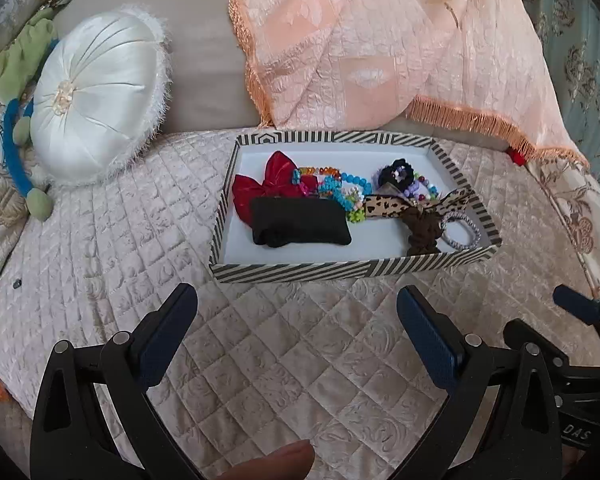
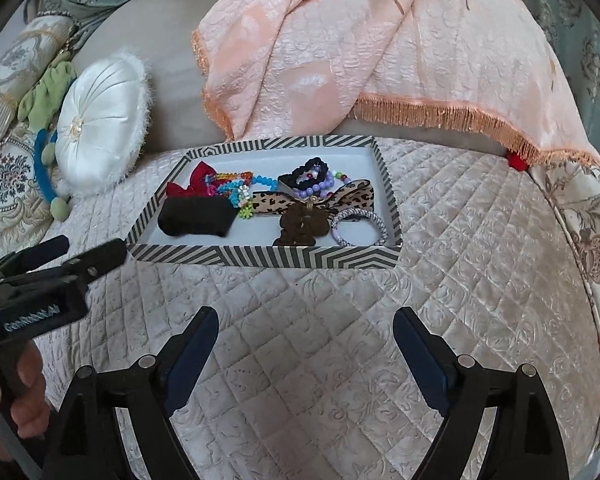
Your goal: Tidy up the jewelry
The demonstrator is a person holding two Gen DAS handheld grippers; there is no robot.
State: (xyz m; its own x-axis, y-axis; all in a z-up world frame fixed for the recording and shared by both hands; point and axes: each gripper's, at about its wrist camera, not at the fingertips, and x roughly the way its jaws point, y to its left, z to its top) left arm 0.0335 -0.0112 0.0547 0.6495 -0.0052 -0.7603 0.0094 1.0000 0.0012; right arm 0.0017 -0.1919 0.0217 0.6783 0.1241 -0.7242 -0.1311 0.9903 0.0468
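A striped shallow box sits on the quilted bed. It holds a red bow, a black pouch, bead bracelets, a leopard bow, a brown scrunchie, a silver hair tie and a purple bead bracelet. My left gripper is open and empty, short of the box's near wall. My right gripper is open and empty, also short of the box; it also shows at the left wrist view's right edge.
A round white cushion lies left of the box, with a blue band and green cloth beyond it. A peach fringed cloth drapes behind the box. The quilted cover spreads all around.
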